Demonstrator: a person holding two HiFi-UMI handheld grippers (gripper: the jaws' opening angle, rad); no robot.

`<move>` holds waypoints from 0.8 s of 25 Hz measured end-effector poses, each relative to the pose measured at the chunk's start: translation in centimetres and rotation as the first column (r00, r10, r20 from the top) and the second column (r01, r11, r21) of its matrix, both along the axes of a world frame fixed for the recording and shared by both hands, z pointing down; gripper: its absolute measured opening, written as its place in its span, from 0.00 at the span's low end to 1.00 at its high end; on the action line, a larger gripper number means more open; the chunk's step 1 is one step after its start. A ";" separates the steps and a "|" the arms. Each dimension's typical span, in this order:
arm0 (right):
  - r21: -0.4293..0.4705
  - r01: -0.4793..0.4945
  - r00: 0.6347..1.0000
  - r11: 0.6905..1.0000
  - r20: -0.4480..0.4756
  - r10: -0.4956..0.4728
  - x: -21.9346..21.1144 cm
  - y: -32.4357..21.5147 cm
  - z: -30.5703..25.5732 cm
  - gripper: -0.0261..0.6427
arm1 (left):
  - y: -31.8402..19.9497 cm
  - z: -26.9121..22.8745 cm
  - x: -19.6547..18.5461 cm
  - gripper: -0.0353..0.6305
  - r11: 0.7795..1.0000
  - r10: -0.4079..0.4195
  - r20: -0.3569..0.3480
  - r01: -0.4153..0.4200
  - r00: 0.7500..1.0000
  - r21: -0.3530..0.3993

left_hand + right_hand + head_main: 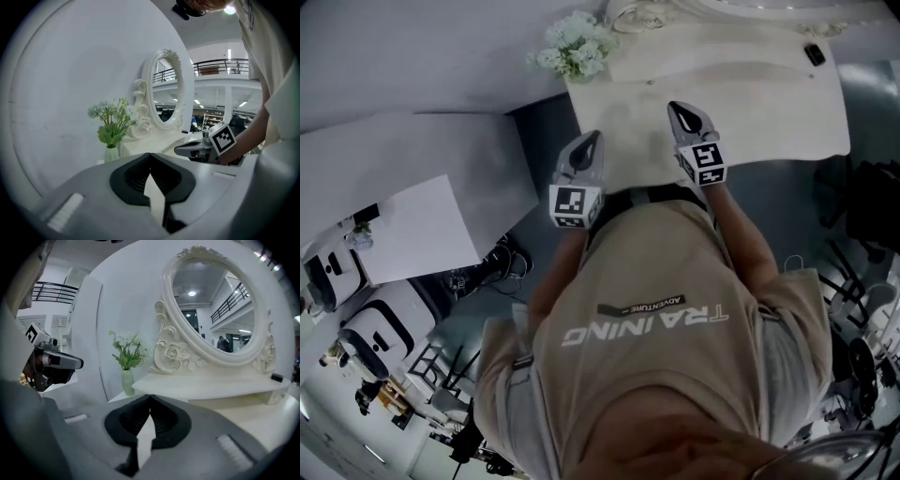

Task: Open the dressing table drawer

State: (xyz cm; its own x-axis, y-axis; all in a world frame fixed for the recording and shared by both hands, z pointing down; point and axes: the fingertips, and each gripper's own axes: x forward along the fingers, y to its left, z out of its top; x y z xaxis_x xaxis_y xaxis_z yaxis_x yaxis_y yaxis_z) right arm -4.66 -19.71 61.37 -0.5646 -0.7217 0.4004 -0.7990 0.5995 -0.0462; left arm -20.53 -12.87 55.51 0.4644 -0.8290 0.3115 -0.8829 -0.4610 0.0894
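Approach stage, before any contact. The person stands facing the dressing table (787,112), holding the left tool (590,146) and the right tool (682,113) side by side and apart from each other, both aimed forward and slightly downward over the near edge of the cream tabletop (741,84).

In each gripper view the black pads meet at their tips with nothing between them, so both tools are closed and empty.

An oval mirror (215,301) in a carved frame stands at the back of the tabletop. A vase of flowers (575,44) sits at its left corner.

The drawer itself appears in no view. It probably lies under the front edge of the tabletop, below the line of sight of both tool cameras and hidden in the head view by the tools and the person's torso.

None of the task is yet accomplished. The next move probably calls for three things:
- lowering one tool until the drawer front and its handle come into view;
- parting that tool's jaws and closing them on the handle;
- drawing straight back toward the body.

A closed tool cannot take hold of a handle, so opening it comes first.
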 end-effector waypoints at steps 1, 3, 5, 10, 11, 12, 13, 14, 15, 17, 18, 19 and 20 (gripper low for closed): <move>-0.014 -0.018 1.000 1.000 -0.011 0.017 -0.3 -0.1 0.5 0.04 | 0.0 0.1 -0.2 0.06 1.000 0.019 -0.008 -0.019 1.000 0.001; -0.035 -0.037 0.999 0.999 -0.033 0.036 -1.4 0.0 1.3 0.04 | 0.3 0.1 -0.8 0.06 0.998 0.059 -0.007 -0.059 0.998 0.001; -0.048 -0.055 0.998 0.997 -0.042 0.053 -2.3 0.1 1.7 0.04 | 0.8 0.4 -1.3 0.06 0.995 0.096 -0.015 -0.096 0.995 -0.006; -0.042 -0.096 0.991 0.995 -0.093 0.091 -3.8 -1.0 2.6 0.04 | 0.3 1.5 -2.3 0.06 0.987 0.159 -0.041 -0.159 0.986 -0.008; -0.044 -0.097 0.990 0.994 -0.108 0.092 -4.1 -1.2 2.9 0.04 | 0.1 1.7 -2.6 0.06 0.987 0.159 -0.045 -0.160 0.986 -0.010; -0.047 -0.100 0.989 0.994 -0.118 0.094 -4.3 -1.4 3.3 0.04 | 0.0 1.8 -2.8 0.06 0.987 0.157 -0.050 -0.158 0.986 -0.015; -0.052 -0.106 0.987 0.993 -0.124 0.099 -4.4 -1.6 3.6 0.05 | 0.0 1.7 -2.9 0.06 0.988 0.155 -0.053 -0.156 0.987 -0.019; -0.059 -0.116 0.986 0.992 -0.127 0.107 -4.5 -1.9 3.9 0.04 | 0.0 1.6 -3.1 0.06 0.988 0.153 -0.052 -0.155 0.987 -0.022; -0.069 -0.127 0.985 0.989 -0.128 0.118 -4.4 -2.1 4.4 0.05 | 0.0 1.5 -3.2 0.06 0.988 0.153 -0.048 -0.154 0.987 -0.026; -0.097 -0.148 0.983 0.984 -0.126 0.135 -4.4 -2.8 5.3 0.05 | -0.1 1.3 -3.5 0.06 0.988 0.147 -0.041 -0.148 0.988 -0.034; -0.108 -0.154 0.982 0.982 -0.125 0.141 -4.4 -3.2 5.7 0.09 | -0.3 1.2 -3.7 0.06 0.989 0.143 -0.038 -0.145 0.989 -0.038; -0.115 -0.160 0.981 0.980 -0.125 0.145 -4.4 -3.7 6.1 0.14 | -0.5 1.2 -3.8 0.06 0.989 0.141 -0.035 -0.142 0.989 -0.042; -0.119 -0.167 0.980 0.979 -0.125 0.152 -4.4 -4.1 6.4 0.16 | -0.7 1.3 -3.7 0.06 0.989 0.141 -0.033 -0.142 0.990 -0.048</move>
